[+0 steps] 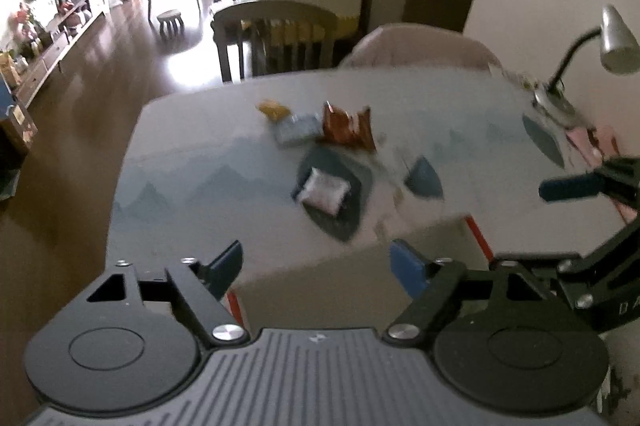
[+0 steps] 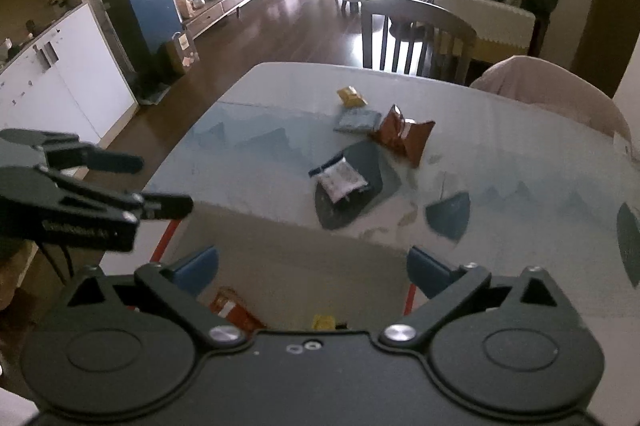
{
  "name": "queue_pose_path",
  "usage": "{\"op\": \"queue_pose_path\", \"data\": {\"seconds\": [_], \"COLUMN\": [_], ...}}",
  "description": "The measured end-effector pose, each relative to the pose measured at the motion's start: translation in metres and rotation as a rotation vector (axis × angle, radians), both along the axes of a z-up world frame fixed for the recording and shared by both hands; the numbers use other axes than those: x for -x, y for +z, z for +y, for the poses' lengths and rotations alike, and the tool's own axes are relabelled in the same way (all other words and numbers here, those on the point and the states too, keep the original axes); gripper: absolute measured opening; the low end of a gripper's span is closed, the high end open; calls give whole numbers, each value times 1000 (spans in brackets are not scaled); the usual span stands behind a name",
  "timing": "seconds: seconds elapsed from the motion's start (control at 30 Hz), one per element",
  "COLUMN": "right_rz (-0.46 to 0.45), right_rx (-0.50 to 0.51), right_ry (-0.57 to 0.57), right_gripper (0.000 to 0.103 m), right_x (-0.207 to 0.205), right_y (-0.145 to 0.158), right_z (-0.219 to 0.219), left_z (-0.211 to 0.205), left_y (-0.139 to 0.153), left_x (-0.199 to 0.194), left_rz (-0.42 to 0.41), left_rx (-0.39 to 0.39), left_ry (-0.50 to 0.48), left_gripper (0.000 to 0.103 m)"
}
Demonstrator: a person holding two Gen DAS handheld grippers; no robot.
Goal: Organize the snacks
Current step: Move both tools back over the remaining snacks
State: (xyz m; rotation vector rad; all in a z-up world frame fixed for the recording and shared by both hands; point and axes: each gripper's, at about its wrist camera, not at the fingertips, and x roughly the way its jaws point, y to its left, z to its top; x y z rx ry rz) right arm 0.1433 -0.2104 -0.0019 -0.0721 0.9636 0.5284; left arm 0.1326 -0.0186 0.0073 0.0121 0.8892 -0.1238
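Both my grippers are hanging wide apart and empty, the left gripper point(image 1: 316, 264) and right gripper point(image 2: 314, 270), above a cardboard box point(image 2: 304, 266). Snacks are lying farther off on the table point(image 2: 256, 146): a white packet point(image 2: 342, 182) slanting, a brown bag point(image 2: 404, 136), a grey packet point(image 2: 357, 121), a yellow one point(image 2: 351, 96). Two snacks inside the box are partly hiding.

worktop point(image 2: 520, 162) pale, blue printed cover | wooden chair point(image 2: 416, 34) at far edge | second chair point(image 2: 552, 94) under pinkish cloth | desk lamp point(image 1: 612, 42) on right edge | stool point(image 2: 352, 0) on floor beyond
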Motion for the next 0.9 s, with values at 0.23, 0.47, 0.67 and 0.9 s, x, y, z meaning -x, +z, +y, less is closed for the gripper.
{"op": "queue_pose_path", "data": {"seconds": [0.23, 0.47, 0.67, 0.9], "right_rz": [27, 24, 61, 118], "right_rx": [8, 36, 71, 96], "right_ry": [32, 113, 201, 234], "right_gripper": [101, 101, 101, 101], "right_x": [-52, -109, -164, -213], "right_y": [0, -3, -19, -73], "right_z": [5, 22, 44, 66], "left_z": [11, 17, 27, 26], "left_y": [22, 30, 16, -29], "left_x": [-62, -141, -212, -270], "left_rz": [-1, 19, 76, 145], "left_rx": [-35, -73, -78, -114], "left_ry": [20, 13, -5, -9], "left_gripper": [83, 83, 83, 83]}}
